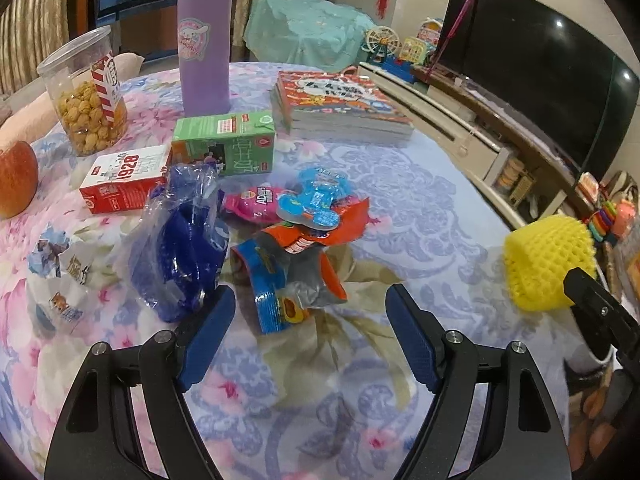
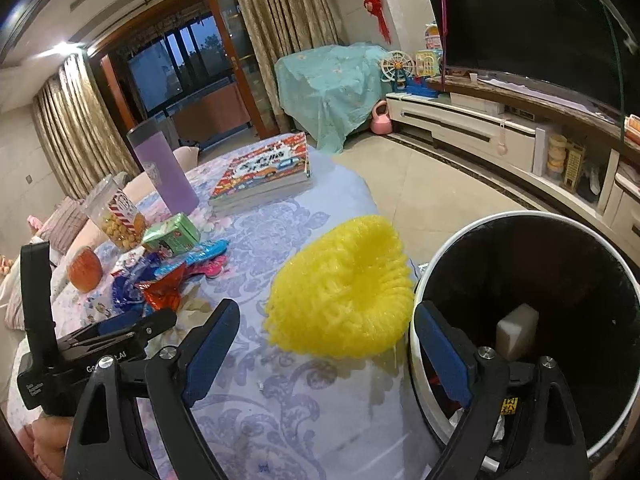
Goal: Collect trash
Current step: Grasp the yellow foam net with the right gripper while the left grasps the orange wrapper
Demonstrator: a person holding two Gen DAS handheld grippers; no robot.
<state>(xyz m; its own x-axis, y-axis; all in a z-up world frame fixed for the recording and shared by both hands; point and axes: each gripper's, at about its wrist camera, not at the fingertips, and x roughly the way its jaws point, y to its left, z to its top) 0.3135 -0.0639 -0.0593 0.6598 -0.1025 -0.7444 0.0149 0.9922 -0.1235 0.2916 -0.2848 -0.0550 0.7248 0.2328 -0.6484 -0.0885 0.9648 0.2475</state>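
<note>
At the table's (image 2: 280,420) right edge, nearest the right gripper (image 2: 326,344), we find one yellow foam net (image 2: 340,288) lying on the cloth, touching or just short of the bin's (image 2: 424,280) white rim. The right gripper's jaws stand wide apart and empty, one finger over the cloth, the other over the bin mouth. We judge the net very light, soft and springy; it will crush under the pads, so a pinch across its rolled rim should hold better than a grasp over the whole body. The bin stands just off the table edge, so the carry is short. Inside it we count one pale block; other scraps show below but are unclear.

Toward the table's middle, just ahead of the left gripper (image 1: 310,308), lies the wrapper heap. This gripper is likewise spread and empty. We count one blue plastic bag (image 1: 176,248), one orange-and-blue wrapper (image 1: 292,276), one pink pouch (image 1: 256,200) and one blue shaped packet (image 1: 316,200), overlapping. All look light, thin, crinkly and slippery; we advise gripping at a folded or bunched part, not a flat face.

Farther back we count two cartons, one red (image 1: 124,180) and one green (image 1: 224,142), one apple (image 1: 16,178), one snack jar (image 1: 86,92), one purple flask (image 1: 206,40) and one stack of books (image 1: 344,108). Whether the cartons are empty, we cannot tell.
</note>
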